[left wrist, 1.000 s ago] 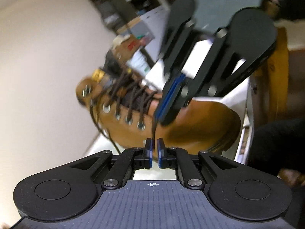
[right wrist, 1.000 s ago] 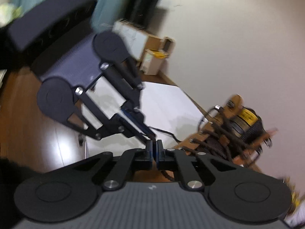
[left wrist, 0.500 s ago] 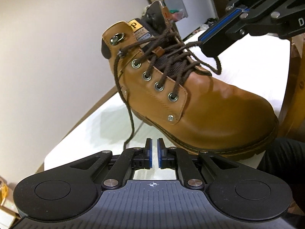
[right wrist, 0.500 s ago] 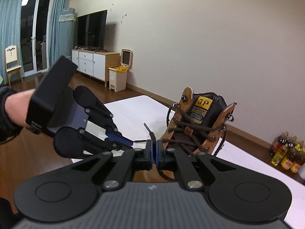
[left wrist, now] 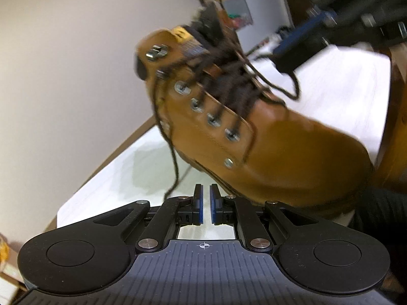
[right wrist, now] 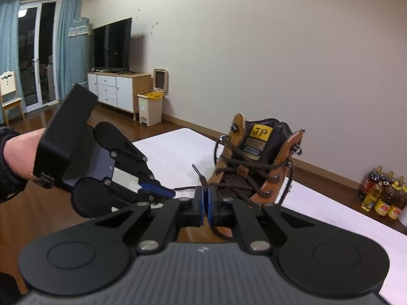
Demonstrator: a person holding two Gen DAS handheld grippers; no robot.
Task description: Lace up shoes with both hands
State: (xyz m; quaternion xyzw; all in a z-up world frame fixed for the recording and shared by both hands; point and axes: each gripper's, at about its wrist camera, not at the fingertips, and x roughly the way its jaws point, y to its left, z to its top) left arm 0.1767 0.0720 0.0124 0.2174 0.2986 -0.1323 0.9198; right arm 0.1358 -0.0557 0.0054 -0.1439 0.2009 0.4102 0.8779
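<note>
A tan leather boot [left wrist: 279, 157] [right wrist: 257, 167] with dark brown laces stands on the white table [right wrist: 173, 150]. My right gripper [right wrist: 206, 190] is shut on a lace end [right wrist: 201, 178], whose tip pokes up between the pads just in front of the boot's toe. In the left wrist view it shows blurred at the upper right [left wrist: 285, 58], with the lace looping below it. My left gripper [left wrist: 206, 190] [right wrist: 173, 193] sits low beside the boot, pads nearly together with nothing between them. The other loose lace [left wrist: 173, 157] hangs down the boot's side to the left of its fingers.
A hand [right wrist: 17, 152] holds the left gripper. Beyond the table are a wooden floor, a white cabinet [right wrist: 114, 89] with a TV, a bin [right wrist: 150, 106], and oil bottles [right wrist: 381, 195] by the wall. A brown wooden piece [left wrist: 396, 101] stands at the table's right edge.
A second ago the two grippers were tip to tip with the lace between them. The left one has since drawn away to the boot's side, while the right one keeps the lace end.
</note>
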